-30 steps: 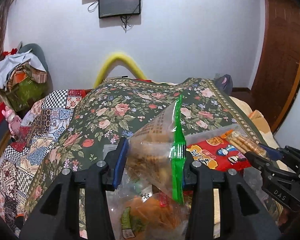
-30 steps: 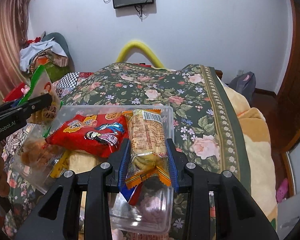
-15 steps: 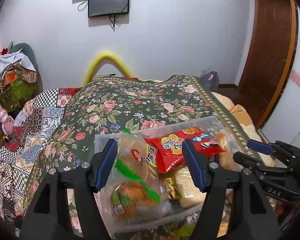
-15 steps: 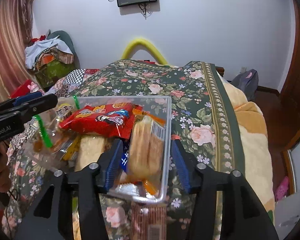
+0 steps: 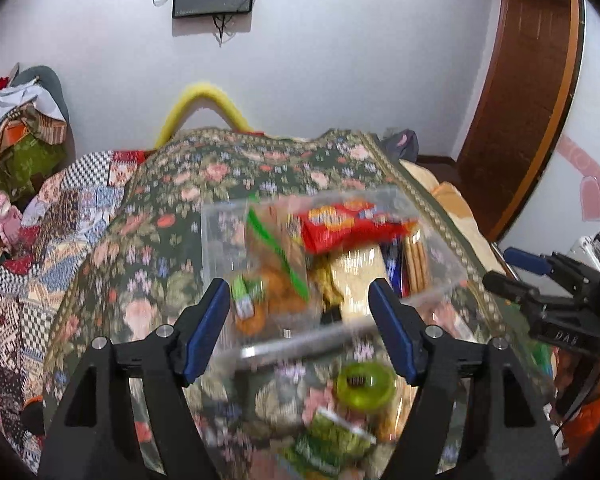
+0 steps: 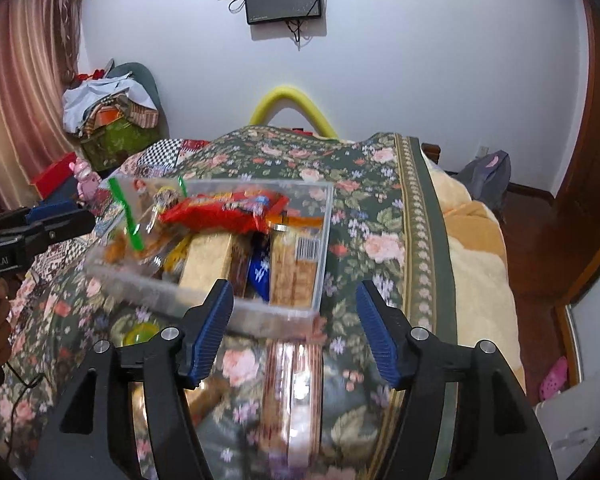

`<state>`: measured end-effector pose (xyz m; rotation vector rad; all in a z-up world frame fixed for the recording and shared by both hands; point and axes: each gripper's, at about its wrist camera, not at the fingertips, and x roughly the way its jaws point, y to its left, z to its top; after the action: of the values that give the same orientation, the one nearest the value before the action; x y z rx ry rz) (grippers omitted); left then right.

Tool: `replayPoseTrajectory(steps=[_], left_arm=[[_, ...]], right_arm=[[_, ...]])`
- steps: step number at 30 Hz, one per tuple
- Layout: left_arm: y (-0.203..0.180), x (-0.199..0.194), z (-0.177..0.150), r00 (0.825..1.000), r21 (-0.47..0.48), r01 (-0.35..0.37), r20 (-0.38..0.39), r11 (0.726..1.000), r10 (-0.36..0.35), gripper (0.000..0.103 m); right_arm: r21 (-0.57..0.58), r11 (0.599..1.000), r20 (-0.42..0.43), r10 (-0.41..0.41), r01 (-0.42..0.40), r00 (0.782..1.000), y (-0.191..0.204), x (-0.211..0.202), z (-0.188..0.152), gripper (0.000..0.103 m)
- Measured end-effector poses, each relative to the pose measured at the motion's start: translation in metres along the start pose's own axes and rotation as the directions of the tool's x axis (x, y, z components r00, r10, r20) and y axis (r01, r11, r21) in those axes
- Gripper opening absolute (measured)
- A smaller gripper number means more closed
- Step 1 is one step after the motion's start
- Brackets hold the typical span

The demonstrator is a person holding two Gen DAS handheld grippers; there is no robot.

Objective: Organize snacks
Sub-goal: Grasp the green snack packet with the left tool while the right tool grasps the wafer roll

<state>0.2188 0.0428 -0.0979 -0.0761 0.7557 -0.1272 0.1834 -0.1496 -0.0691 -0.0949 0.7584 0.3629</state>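
A clear plastic box [image 5: 444,280] [image 6: 324,240] sits on the floral bedspread and holds several snacks: a red chip bag [image 5: 348,226] [image 6: 224,210], a clear bag with a green strip [image 5: 276,264] [image 6: 132,224], a cracker pack [image 6: 296,268] and a pale bar [image 6: 208,256]. My left gripper [image 5: 300,320] is open and empty, just short of the box's near wall. My right gripper [image 6: 294,320] is open and empty, at the box's near right corner. A long cracker sleeve [image 6: 294,392] lies on the bed below it.
A green round item [image 5: 364,386] [image 6: 140,336] and a green packet [image 5: 332,444] lie on the bedspread in front of the box. The bed's right edge [image 6: 472,260] drops to the floor. A clothes pile [image 6: 108,112] stands at the left wall.
Both grippers let go of their snacks into the box, opened wide and pulled back toward me. The green-strip bag and the cracker pack now lie in the box.
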Motion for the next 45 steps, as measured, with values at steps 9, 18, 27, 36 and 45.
replayPoseTrajectory(steps=[9,18,27,36,45], left_arm=[[0.001,0.013,-0.060,0.988,-0.012,0.038,-0.148,0.999,-0.040,0.072],[-0.004,0.025,-0.103,0.965,-0.016,0.075,-0.250,0.997,-0.077,0.072],[-0.007,0.038,-0.121,0.956,-0.039,0.080,-0.279,0.996,-0.088,0.072],[-0.011,0.035,-0.117,0.977,-0.002,0.040,-0.210,0.999,-0.039,0.040],[-0.008,0.011,-0.109,0.990,0.001,0.033,-0.139,0.999,-0.033,0.024]], right_arm=[[-0.004,1.000,-0.093,0.005,-0.005,0.996,0.001,0.007,-0.036,0.061],[0.043,0.999,-0.178,0.037,-0.030,0.983,-0.002,0.020,-0.063,0.061],[0.066,0.997,-0.220,0.056,-0.043,0.974,0.000,0.039,-0.071,0.061],[0.090,0.995,-0.219,0.062,-0.043,0.974,-0.003,0.044,-0.076,0.043],[0.090,0.995,-0.179,0.061,-0.046,0.982,-0.002,0.025,-0.079,0.042]])
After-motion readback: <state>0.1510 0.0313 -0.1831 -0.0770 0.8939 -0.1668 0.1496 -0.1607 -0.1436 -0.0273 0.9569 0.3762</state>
